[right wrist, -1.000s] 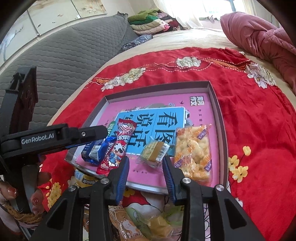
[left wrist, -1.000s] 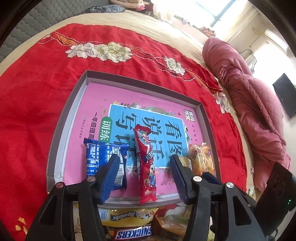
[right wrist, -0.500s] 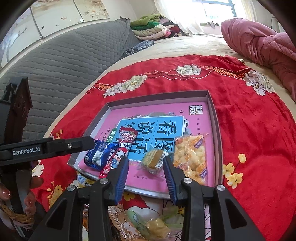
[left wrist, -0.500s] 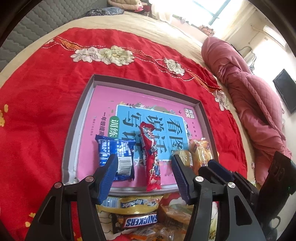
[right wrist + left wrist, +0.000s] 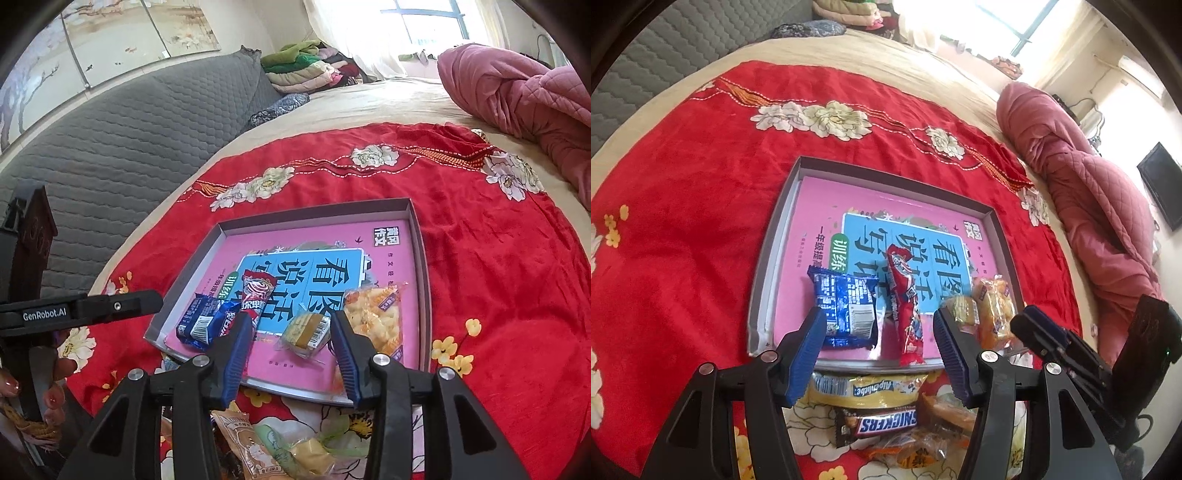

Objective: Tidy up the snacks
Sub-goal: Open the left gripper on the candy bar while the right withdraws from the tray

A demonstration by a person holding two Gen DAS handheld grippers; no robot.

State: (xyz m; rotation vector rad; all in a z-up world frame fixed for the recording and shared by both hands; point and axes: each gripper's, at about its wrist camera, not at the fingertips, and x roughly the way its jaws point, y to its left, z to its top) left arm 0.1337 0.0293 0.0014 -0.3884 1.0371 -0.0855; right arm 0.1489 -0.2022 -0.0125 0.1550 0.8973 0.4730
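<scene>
Both grippers have backed away from 4 wrapped snacks (image 5: 901, 291) in tray (image 5: 775, 236).

In the tray (image 5: 772, 266), left to right: biscuit pack (image 5: 847, 312), stick pack (image 5: 905, 302), small cake (image 5: 304, 330), puff bag (image 5: 373, 319). Before its near rim (on the blanket (image 5: 687, 206)): Alpenliebe bag (image 5: 868, 386), then Snickers bar (image 5: 879, 424).

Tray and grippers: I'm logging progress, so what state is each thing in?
Tray: holds four snacks.
Blue packet: flat in tray.
Red stick pack: flat in tray.
Left gripper: open, empty.
Right gripper: open, empty, jaws just widened.
Snickers bar: outside tray, on blanket.
</scene>
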